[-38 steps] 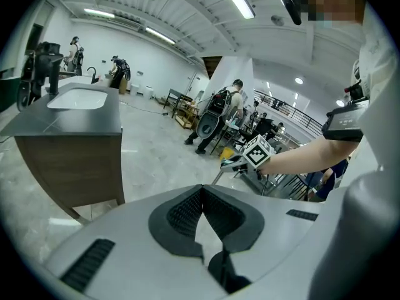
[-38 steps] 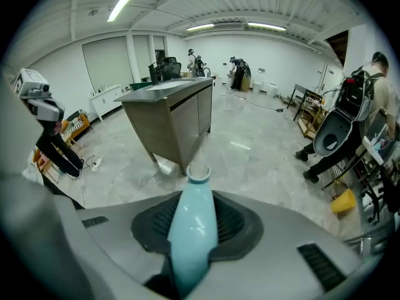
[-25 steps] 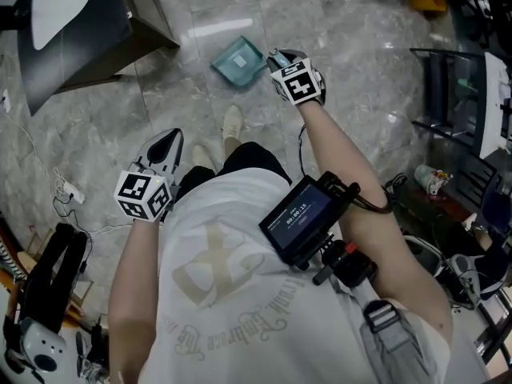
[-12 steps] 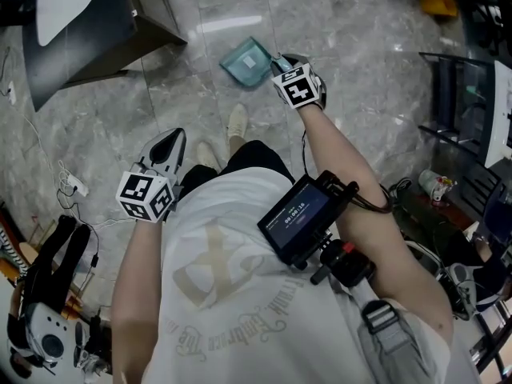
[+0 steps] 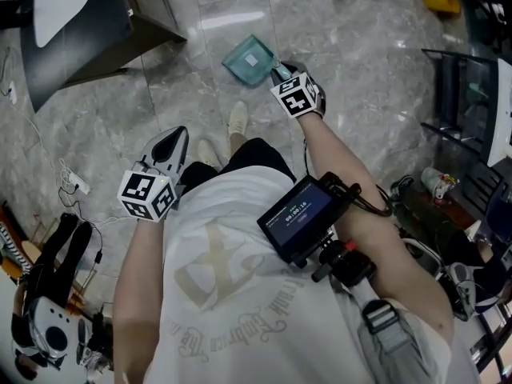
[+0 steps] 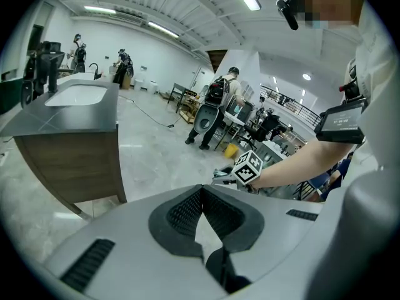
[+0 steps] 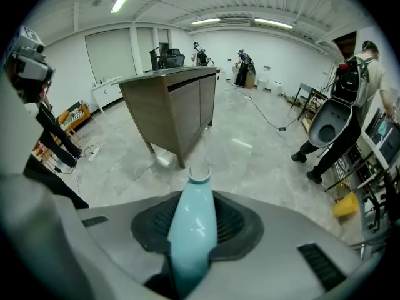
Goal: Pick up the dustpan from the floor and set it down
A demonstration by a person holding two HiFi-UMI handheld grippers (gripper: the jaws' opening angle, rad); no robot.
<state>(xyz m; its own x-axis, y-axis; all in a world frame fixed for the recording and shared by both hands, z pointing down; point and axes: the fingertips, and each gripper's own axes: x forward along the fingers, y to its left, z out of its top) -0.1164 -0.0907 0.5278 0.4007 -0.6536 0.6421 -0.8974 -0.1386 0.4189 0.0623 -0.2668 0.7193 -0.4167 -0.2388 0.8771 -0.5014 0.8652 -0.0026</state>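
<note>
Dustpan (image 5: 250, 61) hangs just ahead of the right claw (image 5: 280, 73), whose jaws clamp its pale blue handle (image 7: 192, 227). The pan seems barely clear of the floor (image 5: 360, 94), though that is hard to judge. Well behind, the left claw (image 5: 168, 146) is closed on nothing.

Pale teal dustpan (image 5: 250, 61), held by its handle (image 7: 190, 230).

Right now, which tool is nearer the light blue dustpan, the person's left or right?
Right. The right tool grips the dustpan by its handle. The left tool hangs back beside the person's hip, well apart from it.
</note>
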